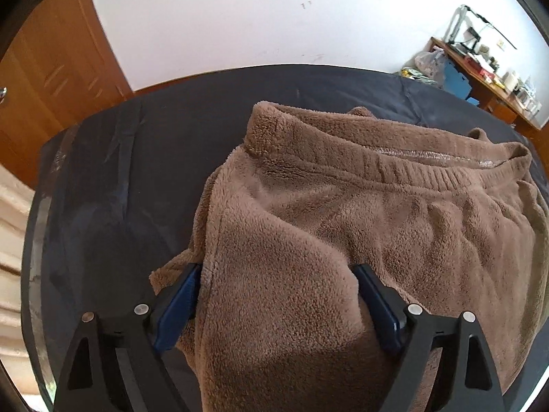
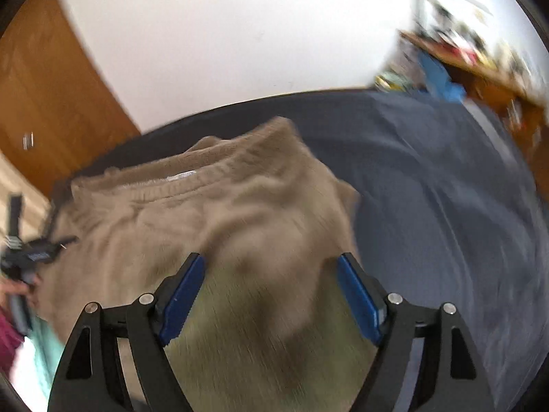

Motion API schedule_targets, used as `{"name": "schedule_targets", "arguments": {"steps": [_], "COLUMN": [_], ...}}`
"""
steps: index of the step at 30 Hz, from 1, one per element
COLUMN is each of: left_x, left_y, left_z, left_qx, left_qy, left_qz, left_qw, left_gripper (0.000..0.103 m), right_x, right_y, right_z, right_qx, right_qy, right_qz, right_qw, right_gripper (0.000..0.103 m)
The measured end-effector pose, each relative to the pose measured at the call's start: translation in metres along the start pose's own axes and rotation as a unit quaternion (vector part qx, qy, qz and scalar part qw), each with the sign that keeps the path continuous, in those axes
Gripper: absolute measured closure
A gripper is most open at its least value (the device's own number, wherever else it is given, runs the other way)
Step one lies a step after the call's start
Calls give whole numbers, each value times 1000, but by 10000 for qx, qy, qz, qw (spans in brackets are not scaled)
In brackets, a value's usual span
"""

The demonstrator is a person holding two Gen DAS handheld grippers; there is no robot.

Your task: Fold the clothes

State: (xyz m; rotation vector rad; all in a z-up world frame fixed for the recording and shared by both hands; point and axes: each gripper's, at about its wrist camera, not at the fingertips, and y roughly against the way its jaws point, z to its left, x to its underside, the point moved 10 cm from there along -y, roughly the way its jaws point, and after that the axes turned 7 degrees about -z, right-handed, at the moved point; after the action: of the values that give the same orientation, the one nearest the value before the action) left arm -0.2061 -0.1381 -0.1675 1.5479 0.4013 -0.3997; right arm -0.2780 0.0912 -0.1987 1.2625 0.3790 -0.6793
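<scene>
Brown fleece trousers [image 1: 343, 233] lie on a dark sheet [image 1: 120, 178], with the elastic waistband [image 1: 394, 171] at the far side. My left gripper [image 1: 278, 271] points down at the near left part. Its jaws stand wide, with a raised fold of fleece between the blue pads [image 1: 182, 305]. In the blurred right wrist view, my right gripper [image 2: 271, 261] hangs open over the right part of the trousers [image 2: 206, 226], with fleece between its fingers. The left tool's black body [image 2: 34, 257] shows at the left edge there, and a hand [image 2: 17, 288] is on it.
The dark sheet [image 2: 446, 213] stretches bare to the right of the trousers. A wooden wardrobe [image 1: 51, 68] stands at the back left and a cluttered desk [image 1: 480, 75] at the back right. A white wall runs behind. Pale bedding or flooring [image 1: 13, 240] borders the left edge.
</scene>
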Motion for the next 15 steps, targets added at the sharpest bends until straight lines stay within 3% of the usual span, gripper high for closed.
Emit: {"name": "schedule_targets", "arguments": {"steps": [4,8,15], "left_x": [-1,0,6], "left_y": [10,22,44], "left_z": [-1,-7,-11], "left_qx": [-134,-185,-156], "left_qy": [-11,-117,-214], "left_qz": [-28,-96,-177], "left_qw": [9999,9997,9995], "left_gripper": [12,12,12], "right_x": [34,64,82], "right_y": [32,48,37], "right_z": [-48,-79,-69], "right_qx": [-13,73,-497], "right_qy": [-1056,-1688,-2317], "right_qz": [104,217,254], "right_qw": [9944,9854,9712], "right_gripper": [21,21,21]}}
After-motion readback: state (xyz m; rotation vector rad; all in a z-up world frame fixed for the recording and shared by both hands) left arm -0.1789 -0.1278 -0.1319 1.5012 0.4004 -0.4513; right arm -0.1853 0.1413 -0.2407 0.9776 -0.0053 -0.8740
